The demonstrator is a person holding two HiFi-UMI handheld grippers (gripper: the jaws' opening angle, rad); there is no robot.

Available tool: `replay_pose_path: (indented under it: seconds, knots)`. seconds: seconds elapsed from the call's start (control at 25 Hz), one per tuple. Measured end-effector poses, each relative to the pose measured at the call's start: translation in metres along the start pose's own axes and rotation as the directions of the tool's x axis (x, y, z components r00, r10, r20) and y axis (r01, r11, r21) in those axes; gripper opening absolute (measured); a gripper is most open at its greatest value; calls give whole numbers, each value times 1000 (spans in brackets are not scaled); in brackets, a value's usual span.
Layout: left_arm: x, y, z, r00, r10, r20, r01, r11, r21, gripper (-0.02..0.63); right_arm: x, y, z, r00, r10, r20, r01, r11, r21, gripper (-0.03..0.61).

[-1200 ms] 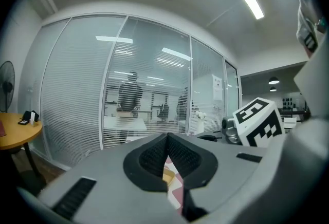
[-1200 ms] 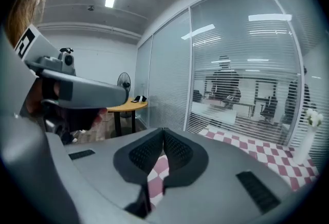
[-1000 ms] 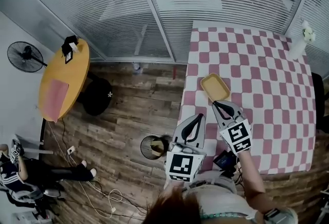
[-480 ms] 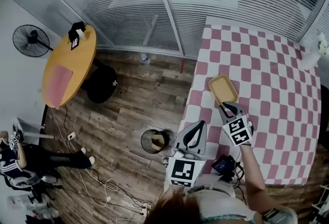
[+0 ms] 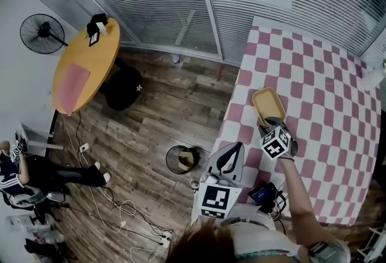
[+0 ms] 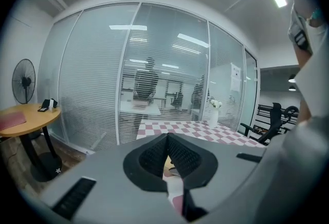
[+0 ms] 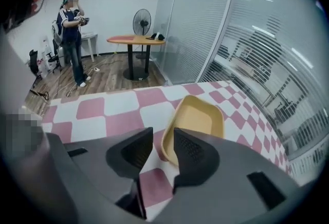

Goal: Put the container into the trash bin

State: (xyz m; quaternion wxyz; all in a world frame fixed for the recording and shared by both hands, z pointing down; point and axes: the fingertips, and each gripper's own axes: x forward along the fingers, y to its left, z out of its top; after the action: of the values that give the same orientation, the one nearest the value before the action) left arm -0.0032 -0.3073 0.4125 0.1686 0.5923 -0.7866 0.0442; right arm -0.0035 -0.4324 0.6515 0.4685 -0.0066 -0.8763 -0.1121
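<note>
A shallow yellow container [image 5: 268, 104] lies on the pink-and-white checked table [image 5: 319, 99] near its left edge. My right gripper [image 5: 272, 123] points steeply down at the container's near end. In the right gripper view the container [image 7: 199, 117] lies just ahead, its near rim in the gap between the opening jaws of the right gripper [image 7: 163, 138]; the pads do not press on it. My left gripper [image 5: 236, 147] hangs off the table's left edge, shut and empty, also in its own view [image 6: 167, 138]. The round black trash bin [image 5: 183, 159] stands on the wooden floor left of it.
A round orange table [image 5: 84, 69] and a black fan [image 5: 42, 32] stand at the far left. A person [image 5: 24, 177] is at the lower left among floor cables [image 5: 129, 222]. A glass wall with blinds [image 5: 181, 2] runs along the back. A white vase [image 5: 374, 78] is on the table's far right.
My right gripper has come down onto the container's near end, tilting steeper, and its jaws have parted. The left gripper has sunk a little.
</note>
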Motion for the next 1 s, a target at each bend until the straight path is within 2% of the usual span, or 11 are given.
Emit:
replay_pose_path:
  seconds: [0.24,0.4,0.68,0.84,1.0]
  knots:
    - [5,-4,-2,1000,-16,-11,17,1000,9,6,32,1,-24,990,-39,-138,18,988,-152,92]
    - [2,-5,-5,1000,-20,-16,20,1000,2,6,41,3,-27,985,-55,-162,22,979,-201,52]
    - [-4,-10,-2,1000,-26,-10,26,1000,10,5,27,5,-23,991,10,-130,-20,997,-76,20]
    - [-8,-9,-4,999,-34,-1,34,999,-20,5,7,9,-10,998,55,-38,-52,997,57,21]
    - [-10,-11,-6,999,-34,-6,34,999,-27,5,-14,8,1,993,82,88,-99,973,208,25]
